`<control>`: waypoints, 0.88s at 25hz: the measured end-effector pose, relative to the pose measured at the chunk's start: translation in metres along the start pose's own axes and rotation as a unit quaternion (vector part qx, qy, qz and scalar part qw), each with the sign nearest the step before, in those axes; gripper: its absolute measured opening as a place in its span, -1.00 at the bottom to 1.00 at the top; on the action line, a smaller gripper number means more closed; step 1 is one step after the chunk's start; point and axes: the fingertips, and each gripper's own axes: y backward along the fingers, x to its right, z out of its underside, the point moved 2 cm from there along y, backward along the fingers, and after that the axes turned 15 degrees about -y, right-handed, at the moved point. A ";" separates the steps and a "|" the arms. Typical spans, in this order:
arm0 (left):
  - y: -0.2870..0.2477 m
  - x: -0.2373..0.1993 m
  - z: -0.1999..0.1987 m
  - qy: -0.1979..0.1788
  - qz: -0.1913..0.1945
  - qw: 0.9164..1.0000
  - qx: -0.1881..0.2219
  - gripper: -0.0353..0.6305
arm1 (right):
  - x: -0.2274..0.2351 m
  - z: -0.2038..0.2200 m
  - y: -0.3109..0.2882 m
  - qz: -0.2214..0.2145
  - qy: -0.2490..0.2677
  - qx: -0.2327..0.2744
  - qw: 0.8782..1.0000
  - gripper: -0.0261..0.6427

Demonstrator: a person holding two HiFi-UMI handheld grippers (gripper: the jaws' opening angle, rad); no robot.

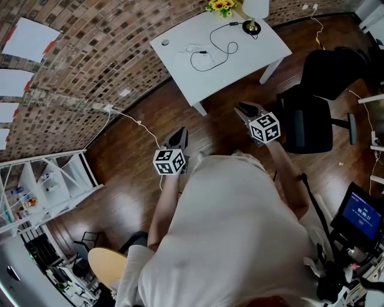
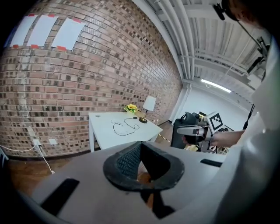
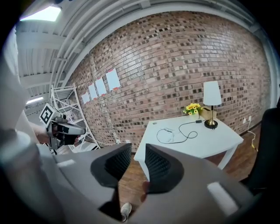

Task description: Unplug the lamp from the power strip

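Observation:
The lamp (image 1: 253, 13), with a white shade and brass base, stands at the far right corner of the white table (image 1: 240, 60). Its black cord (image 1: 217, 53) loops across the tabletop toward a small white cable. I cannot make out a power strip. My left gripper (image 1: 180, 133) and right gripper (image 1: 243, 109) are held in the air over the wood floor, well short of the table. In the left gripper view, the left gripper (image 2: 141, 146) has its fingertips touching, with nothing held. In the right gripper view, the right gripper (image 3: 138, 149) shows a clear gap, with nothing between its pads.
Yellow flowers (image 1: 221, 6) sit beside the lamp. A black office chair (image 1: 312, 117) stands to the right of the table. At the left stands a white shelf rack (image 1: 54, 180). A white cable (image 1: 141, 126) runs from a wall socket (image 1: 108, 108) across the floor. A screen (image 1: 360, 216) glows at the lower right.

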 end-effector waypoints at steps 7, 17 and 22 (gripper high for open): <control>-0.009 0.000 0.035 0.016 0.005 0.999 -0.041 -0.88 | 0.007 0.025 -0.001 0.008 -0.016 -0.020 1.000 -0.64; -0.020 0.018 0.038 0.012 0.028 0.998 -0.057 -0.88 | 0.017 0.034 0.004 0.024 -0.031 -0.024 0.999 -0.64; -0.024 0.022 0.037 0.008 0.035 0.998 -0.059 -0.88 | 0.015 0.031 0.003 0.022 -0.033 -0.019 0.999 -0.64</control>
